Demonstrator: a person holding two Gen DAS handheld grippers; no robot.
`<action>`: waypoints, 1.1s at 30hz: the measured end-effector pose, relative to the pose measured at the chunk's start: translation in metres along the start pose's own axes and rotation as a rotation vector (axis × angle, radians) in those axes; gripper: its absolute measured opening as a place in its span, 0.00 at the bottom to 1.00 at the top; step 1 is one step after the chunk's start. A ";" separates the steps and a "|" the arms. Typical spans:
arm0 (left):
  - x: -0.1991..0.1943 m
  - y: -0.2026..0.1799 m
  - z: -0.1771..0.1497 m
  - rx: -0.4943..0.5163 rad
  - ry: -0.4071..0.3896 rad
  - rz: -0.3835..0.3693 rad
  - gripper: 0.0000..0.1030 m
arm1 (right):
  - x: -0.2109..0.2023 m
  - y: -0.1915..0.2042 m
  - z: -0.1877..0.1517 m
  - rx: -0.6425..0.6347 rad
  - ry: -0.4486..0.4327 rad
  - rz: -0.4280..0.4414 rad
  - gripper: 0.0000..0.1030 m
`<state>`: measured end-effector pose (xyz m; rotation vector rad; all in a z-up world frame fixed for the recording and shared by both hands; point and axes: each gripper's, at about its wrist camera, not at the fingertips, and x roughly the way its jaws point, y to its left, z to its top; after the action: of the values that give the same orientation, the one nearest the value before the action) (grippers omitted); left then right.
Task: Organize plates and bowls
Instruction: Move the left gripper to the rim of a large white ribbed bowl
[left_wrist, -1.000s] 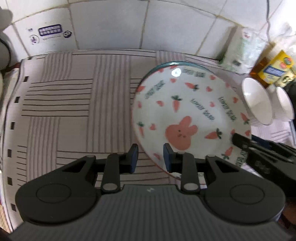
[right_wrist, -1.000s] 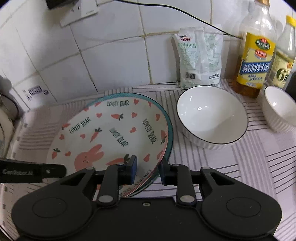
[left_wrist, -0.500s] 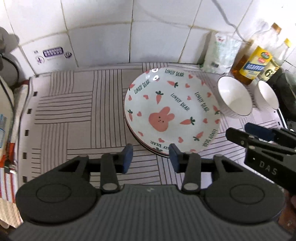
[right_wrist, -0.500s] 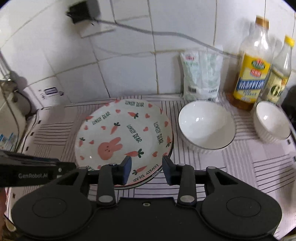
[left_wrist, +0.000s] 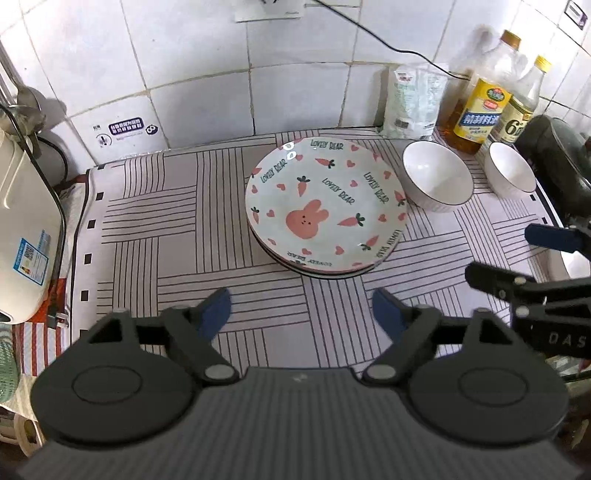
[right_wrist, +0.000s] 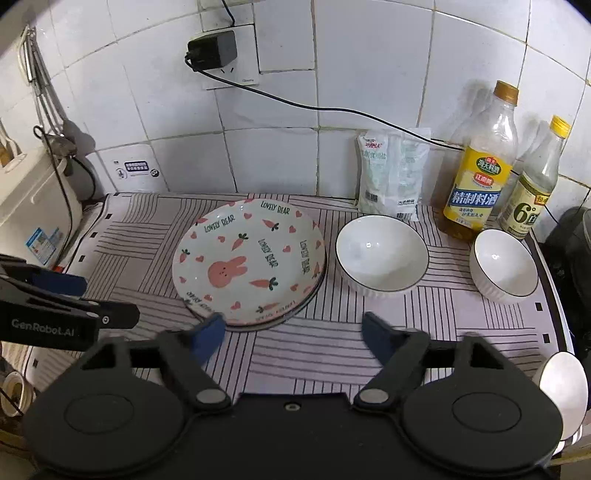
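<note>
A rabbit-and-carrot plate (left_wrist: 325, 210) (right_wrist: 251, 258) lies on top of a stack of plates on the striped cloth. To its right stand a large white bowl (left_wrist: 437, 181) (right_wrist: 382, 254) and a smaller white bowl (left_wrist: 511, 173) (right_wrist: 504, 264). My left gripper (left_wrist: 301, 312) hovers above the cloth in front of the stack, its jaws opening wide with nothing between them. My right gripper (right_wrist: 293, 332) hangs beside it, clear of the plate's near rim, its jaws also opening and empty. Each gripper shows at the edge of the other's view (left_wrist: 517, 258) (right_wrist: 85, 299).
Two oil bottles (right_wrist: 480, 173) and a white bag (right_wrist: 391, 177) stand against the tiled wall behind the bowls. A cream appliance (left_wrist: 22, 229) sits at the left, a dark pot (left_wrist: 557, 162) at the right. A white spoon (right_wrist: 565, 384) lies near the front right corner.
Both grippers have let go of the plate's near rim, risen and drawn back. Their jaws have spread from nearly shut to wide. The plate now rests on the stack.
</note>
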<state>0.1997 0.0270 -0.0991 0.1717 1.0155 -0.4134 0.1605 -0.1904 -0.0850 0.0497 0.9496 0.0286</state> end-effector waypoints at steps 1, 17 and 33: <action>0.000 -0.004 -0.001 0.005 0.001 0.000 0.88 | -0.002 0.000 -0.001 -0.013 0.011 0.002 0.86; -0.028 -0.084 -0.014 0.064 -0.017 0.040 0.88 | -0.054 -0.042 -0.017 -0.101 0.018 0.018 0.88; -0.011 -0.219 -0.010 0.145 0.030 -0.027 0.96 | -0.095 -0.161 -0.089 -0.086 -0.122 -0.117 0.88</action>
<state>0.0970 -0.1661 -0.0841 0.2949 1.0188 -0.5107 0.0331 -0.3533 -0.0690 -0.0824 0.8271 -0.0411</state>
